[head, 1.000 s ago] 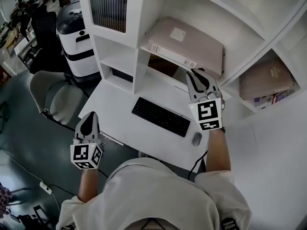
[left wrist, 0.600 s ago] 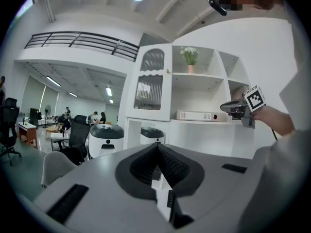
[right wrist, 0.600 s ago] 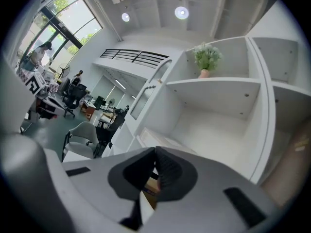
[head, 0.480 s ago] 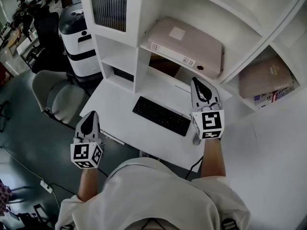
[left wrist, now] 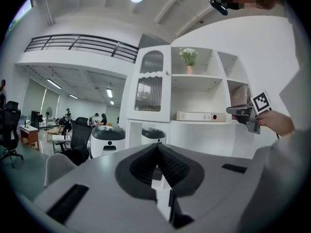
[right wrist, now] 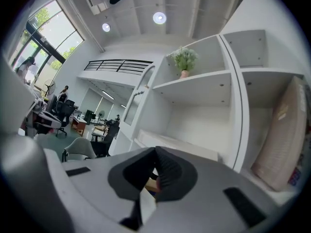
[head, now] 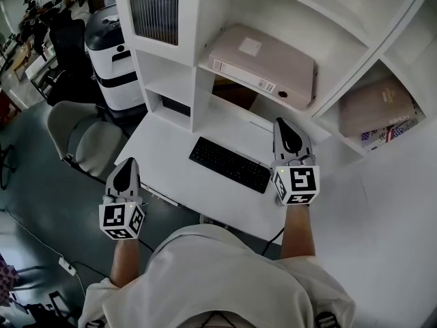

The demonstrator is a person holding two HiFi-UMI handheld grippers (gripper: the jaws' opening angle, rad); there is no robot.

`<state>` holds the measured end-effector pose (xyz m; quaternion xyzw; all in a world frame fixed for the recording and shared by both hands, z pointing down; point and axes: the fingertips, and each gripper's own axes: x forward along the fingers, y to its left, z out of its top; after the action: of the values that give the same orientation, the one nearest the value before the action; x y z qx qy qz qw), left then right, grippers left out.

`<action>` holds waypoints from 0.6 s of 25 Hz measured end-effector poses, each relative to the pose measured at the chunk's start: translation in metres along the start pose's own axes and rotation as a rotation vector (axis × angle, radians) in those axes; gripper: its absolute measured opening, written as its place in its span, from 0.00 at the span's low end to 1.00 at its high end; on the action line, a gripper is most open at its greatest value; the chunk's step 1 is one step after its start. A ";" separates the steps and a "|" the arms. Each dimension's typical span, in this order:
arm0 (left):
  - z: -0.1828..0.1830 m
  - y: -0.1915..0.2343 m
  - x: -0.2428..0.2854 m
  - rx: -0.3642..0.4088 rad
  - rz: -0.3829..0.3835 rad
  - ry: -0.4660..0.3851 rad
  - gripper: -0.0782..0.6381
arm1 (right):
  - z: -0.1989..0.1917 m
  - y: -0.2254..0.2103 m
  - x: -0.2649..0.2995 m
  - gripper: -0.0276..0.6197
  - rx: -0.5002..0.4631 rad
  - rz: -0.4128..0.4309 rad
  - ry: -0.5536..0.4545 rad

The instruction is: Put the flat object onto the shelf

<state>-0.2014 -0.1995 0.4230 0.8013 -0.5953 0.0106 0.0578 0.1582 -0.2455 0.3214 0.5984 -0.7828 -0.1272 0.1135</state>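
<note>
Binder (head: pixel 263 63) lying flat on the shelf (head: pixel 300 108), beige, with a white label on top and a labelled spine facing out. Sitting alone in its bay, nothing touching it.

Right tool (head: pixel 285 123) below it and well apart, jaws (right wrist: pixel 156 152) pressed together with nothing in them. Tip aimed up at the shelf, held over the right end of the surface (head: pixel 171 162), just right of the keyboard (head: pixel 229 165). Forearm stretched straight out from the body.

Left tool (head: pixel 127 164) also closed up tight and empty (left wrist: pixel 157 147). Held low and close to the body, off the near left edge of the surface, next to the chair (head: pixel 82 139), pointing forward.
</note>
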 end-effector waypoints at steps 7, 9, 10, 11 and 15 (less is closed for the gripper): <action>0.001 -0.003 -0.003 0.006 0.002 0.000 0.10 | -0.005 -0.001 -0.013 0.05 0.061 -0.014 -0.030; 0.002 -0.004 -0.003 0.008 0.002 -0.001 0.10 | -0.005 -0.001 -0.017 0.05 0.083 -0.017 -0.047; 0.002 -0.004 -0.004 0.010 0.002 -0.003 0.10 | -0.006 -0.001 -0.019 0.05 0.092 -0.018 -0.054; 0.002 -0.005 -0.004 0.010 0.002 -0.003 0.10 | -0.006 -0.001 -0.020 0.05 0.099 -0.019 -0.060; 0.004 -0.005 -0.006 0.013 0.003 -0.005 0.10 | -0.006 0.000 -0.027 0.05 0.120 -0.019 -0.074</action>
<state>-0.1989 -0.1927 0.4184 0.8007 -0.5968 0.0124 0.0509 0.1673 -0.2199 0.3266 0.6065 -0.7869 -0.1033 0.0473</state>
